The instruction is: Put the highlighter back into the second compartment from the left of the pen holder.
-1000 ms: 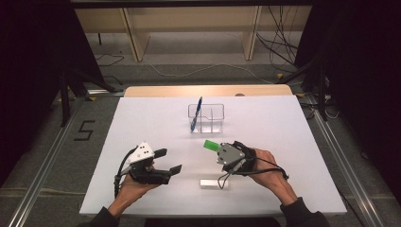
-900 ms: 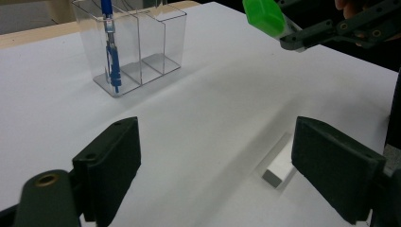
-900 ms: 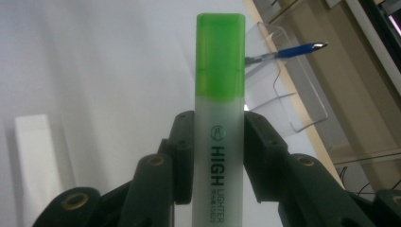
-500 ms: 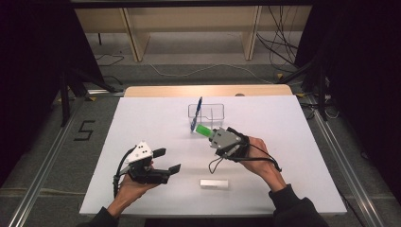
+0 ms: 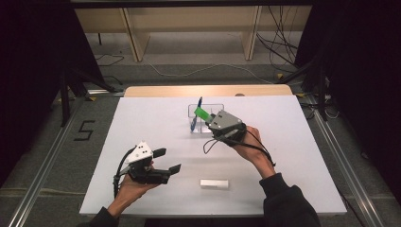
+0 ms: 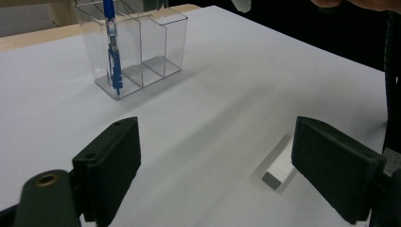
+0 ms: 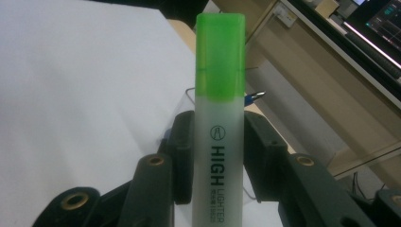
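Note:
My right gripper (image 5: 211, 118) is shut on a green-capped highlighter (image 5: 203, 113) and holds it just over the clear divided organizer (image 5: 213, 108) at the table's far middle. In the right gripper view the highlighter (image 7: 219, 127) stands between the two black jaws with its green cap pointing away. A blue pen (image 5: 196, 113) leans in the organizer's left compartment; the left gripper view shows the pen (image 6: 112, 52) inside the organizer (image 6: 142, 47). My left gripper (image 5: 168, 161) rests open at the front left, with nothing between its jaws.
A white eraser-like block (image 5: 214, 183) lies near the front edge of the white table (image 5: 293, 142), and it shows in the left gripper view as a white block (image 6: 279, 165) between the jaws' far ends. A wooden strip (image 5: 208, 90) borders the back.
My right gripper has carried the highlighter away from the front, up toward the organizer. The left gripper has stayed where it was.

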The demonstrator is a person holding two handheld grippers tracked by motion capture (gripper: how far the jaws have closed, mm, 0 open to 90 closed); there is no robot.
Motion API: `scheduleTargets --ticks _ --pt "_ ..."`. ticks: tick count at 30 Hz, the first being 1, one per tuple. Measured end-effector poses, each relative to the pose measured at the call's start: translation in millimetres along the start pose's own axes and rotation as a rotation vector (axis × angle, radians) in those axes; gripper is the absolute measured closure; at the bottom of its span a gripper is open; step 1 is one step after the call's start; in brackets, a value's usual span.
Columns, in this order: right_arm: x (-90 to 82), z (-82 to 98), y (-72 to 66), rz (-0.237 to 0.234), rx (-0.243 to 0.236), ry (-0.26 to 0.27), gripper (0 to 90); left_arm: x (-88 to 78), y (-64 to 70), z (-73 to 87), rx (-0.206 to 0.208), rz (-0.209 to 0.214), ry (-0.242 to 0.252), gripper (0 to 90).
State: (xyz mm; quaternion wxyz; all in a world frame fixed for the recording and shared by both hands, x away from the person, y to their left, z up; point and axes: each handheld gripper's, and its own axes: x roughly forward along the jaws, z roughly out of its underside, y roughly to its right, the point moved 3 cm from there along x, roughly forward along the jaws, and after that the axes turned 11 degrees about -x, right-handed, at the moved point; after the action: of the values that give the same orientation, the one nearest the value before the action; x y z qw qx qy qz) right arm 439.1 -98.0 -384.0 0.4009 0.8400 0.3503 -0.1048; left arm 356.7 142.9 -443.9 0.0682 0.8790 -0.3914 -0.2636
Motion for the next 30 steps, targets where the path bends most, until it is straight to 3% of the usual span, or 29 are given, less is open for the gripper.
scheduleTargets --ticks 9,18,30 --pt "21.2 1.4 27.5 0.034 0.208 0.064 67.1 -1.4 -0.6 -0.9 0.001 -0.001 0.010 16.0" --pt "39.6 1.8 45.5 0.056 0.366 0.104 67.1 -2.4 -0.7 -1.5 0.001 -0.002 0.022 16.1" --pt "65.1 7.8 49.7 0.092 0.455 0.091 67.1 -3.0 -0.4 -2.0 -0.002 0.001 0.027 16.0"
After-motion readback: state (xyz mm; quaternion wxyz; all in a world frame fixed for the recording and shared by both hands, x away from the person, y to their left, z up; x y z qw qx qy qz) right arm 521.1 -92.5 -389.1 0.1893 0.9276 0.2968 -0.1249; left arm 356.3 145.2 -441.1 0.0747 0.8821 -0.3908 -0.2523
